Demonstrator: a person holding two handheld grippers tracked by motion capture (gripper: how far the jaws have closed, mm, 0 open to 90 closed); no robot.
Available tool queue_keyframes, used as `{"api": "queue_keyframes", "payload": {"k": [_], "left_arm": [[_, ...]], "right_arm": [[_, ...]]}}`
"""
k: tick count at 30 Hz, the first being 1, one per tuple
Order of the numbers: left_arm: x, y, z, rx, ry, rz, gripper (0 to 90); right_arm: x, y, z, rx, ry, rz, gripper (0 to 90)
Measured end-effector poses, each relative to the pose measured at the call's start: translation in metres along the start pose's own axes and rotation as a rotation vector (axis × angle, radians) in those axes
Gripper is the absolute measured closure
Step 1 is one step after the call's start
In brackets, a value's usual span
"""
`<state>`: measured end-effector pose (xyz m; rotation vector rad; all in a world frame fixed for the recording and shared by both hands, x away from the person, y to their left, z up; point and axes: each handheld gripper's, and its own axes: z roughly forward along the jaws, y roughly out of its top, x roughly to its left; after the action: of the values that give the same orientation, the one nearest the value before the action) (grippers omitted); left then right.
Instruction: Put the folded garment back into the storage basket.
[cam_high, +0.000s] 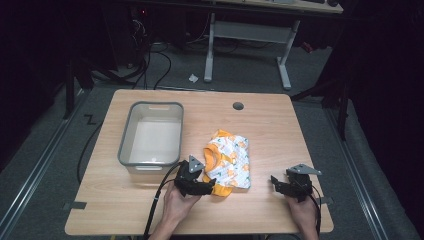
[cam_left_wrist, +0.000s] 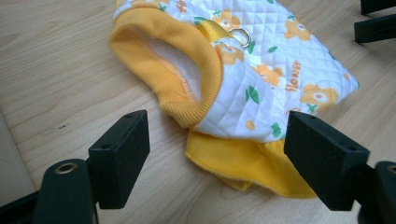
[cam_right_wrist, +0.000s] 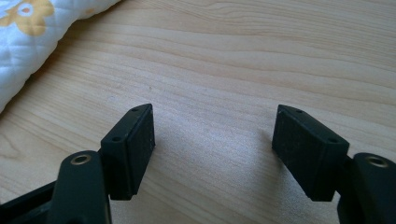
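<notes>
writing: the vest (cam_left_wrist: 261, 70) carries small orange lettering on its quilted face, at about 2 o'clock in the left gripper view; it seems to read "flower", though the word is tilted and small, so i would not swear to it.
print: orange flowers with green leaves on white quilting; orange ribbed cuff and an orange hem flap.
ring: a small metal ring (cam_left_wrist: 241, 35) sits on an orange strap near 12 o'clock in the left gripper view.
vest place: lies flat on the table (cam_high: 270, 125), near the centre in the high view (cam_high: 227, 162), just beside the bin (cam_high: 151, 134), which stands at the vest's 9 o'clock.
left gripper: (cam_high: 197, 182) at the vest's 7 o'clock in the high view, held in a hand (cam_high: 177, 205).
left jaws: wide apart, gripping nothing; in the left gripper view (cam_left_wrist: 217, 154) the orange hem flap lies on the table between and just beyond them, the pads not pressing on it.
right gripper: (cam_high: 285, 185) at the vest's 4 o'clock in the high view, well apart from it.
right jaws: wide apart over bare wood in the right gripper view (cam_right_wrist: 212, 142), holding nothing; a corner of the vest (cam_right_wrist: 32, 32) shows at 10 o'clock, apart from the pads.
table hole: a dark round grommet (cam_high: 238, 106) at the vest's 12 o'clock.
</notes>
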<state>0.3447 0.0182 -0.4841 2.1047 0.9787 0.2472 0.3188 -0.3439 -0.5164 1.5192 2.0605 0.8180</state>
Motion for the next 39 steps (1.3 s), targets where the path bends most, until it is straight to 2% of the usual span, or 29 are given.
{"api": "queue_keyframes", "payload": {"k": [9,13,16,25,30,31,34,36,39], "left_arm": [[0.006,0.022,0.011,0.003,-0.020,-0.034,21.6],[0.006,0.031,0.019,0.015,-0.008,-0.024,20.4],[0.008,0.034,0.023,0.014,-0.010,-0.037,19.3],[0.010,0.053,0.049,0.068,0.007,-0.042,16.1],[0.013,0.054,0.059,0.091,0.006,-0.064,15.8],[0.015,0.053,0.067,0.111,0.019,-0.072,15.7],[0.017,0.053,0.072,0.123,0.023,-0.078,15.5],[0.017,0.052,0.080,0.139,0.043,-0.075,16.8],[0.017,0.050,0.086,0.167,0.042,-0.098,17.7]], "right_arm": [[0.000,0.000,0.000,0.000,0.000,0.000,30.3],[0.000,0.000,0.000,0.000,0.000,-0.001,30.3],[0.000,0.000,0.000,0.000,-0.001,-0.001,30.3],[0.000,0.000,0.000,0.000,-0.001,-0.001,30.2],[0.000,0.000,0.000,0.000,0.000,-0.001,30.2],[0.000,0.000,0.000,0.000,0.000,-0.001,30.3],[0.000,0.000,0.000,0.000,0.000,-0.001,30.2],[0.000,0.000,0.000,0.000,0.000,-0.001,30.2],[0.000,0.000,0.000,0.000,0.000,0.000,30.2]]}}
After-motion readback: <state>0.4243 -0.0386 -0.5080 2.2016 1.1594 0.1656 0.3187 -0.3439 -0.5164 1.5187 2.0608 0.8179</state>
